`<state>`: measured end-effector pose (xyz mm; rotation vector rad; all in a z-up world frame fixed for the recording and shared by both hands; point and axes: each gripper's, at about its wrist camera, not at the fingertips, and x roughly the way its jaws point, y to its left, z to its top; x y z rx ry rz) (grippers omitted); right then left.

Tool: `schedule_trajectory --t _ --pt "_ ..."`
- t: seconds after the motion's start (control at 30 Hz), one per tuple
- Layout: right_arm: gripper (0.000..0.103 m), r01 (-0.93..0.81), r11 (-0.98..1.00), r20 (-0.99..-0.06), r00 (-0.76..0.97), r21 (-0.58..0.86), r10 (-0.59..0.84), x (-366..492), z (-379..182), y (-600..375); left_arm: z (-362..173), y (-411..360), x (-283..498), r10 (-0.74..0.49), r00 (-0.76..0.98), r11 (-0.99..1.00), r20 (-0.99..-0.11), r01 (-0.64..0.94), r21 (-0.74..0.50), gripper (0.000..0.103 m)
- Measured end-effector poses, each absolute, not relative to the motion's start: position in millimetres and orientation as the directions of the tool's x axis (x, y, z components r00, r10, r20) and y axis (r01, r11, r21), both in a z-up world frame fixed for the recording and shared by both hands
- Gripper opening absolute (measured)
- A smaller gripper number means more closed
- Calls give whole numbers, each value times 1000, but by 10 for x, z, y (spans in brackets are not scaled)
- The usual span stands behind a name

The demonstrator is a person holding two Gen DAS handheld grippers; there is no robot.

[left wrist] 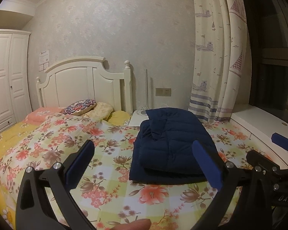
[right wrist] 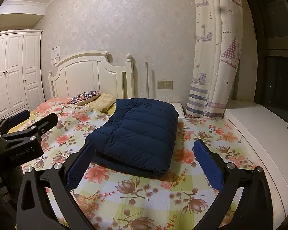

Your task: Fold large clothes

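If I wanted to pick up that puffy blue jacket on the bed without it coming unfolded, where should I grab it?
Probably the thick rounded fold edge of the navy jacket nearest the cameras, coming in low from the front. There the layers are stacked together, so one pinch could catch them all. The far end shows a loose flap, which would likely fall open. Both the left gripper and right gripper are open and empty.

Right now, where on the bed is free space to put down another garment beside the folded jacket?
The floral sheet is bare between the folded navy jacket and the pillows. Another bare strip lies between the jacket and the white ledge. The head of the bed is crowded. The left gripper and right gripper are open and hold nothing.
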<state>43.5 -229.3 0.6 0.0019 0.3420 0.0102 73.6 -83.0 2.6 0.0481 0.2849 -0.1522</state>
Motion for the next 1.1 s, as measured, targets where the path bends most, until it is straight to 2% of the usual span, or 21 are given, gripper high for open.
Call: schedule_trajectory --t 0.6,0.87,1.0,1.1 --pt "98 -18 1000 -341 940 5 18 443 14 -2275 23 -842 725 -149 950 985 -273 168 47 101" --pt "98 -24 1000 -355 935 11 26 494 -33 -2288 -17 -923 804 -242 926 963 -290 266 48 101" --pt "98 5 1000 -374 927 -14 -9 597 -54 -2375 -112 -828 1128 -240 879 955 -411 290 63 101" --pt "98 83 996 -368 925 -35 -90 677 23 -2744 -204 -404 1634 -111 881 985 -460 160 70 101"
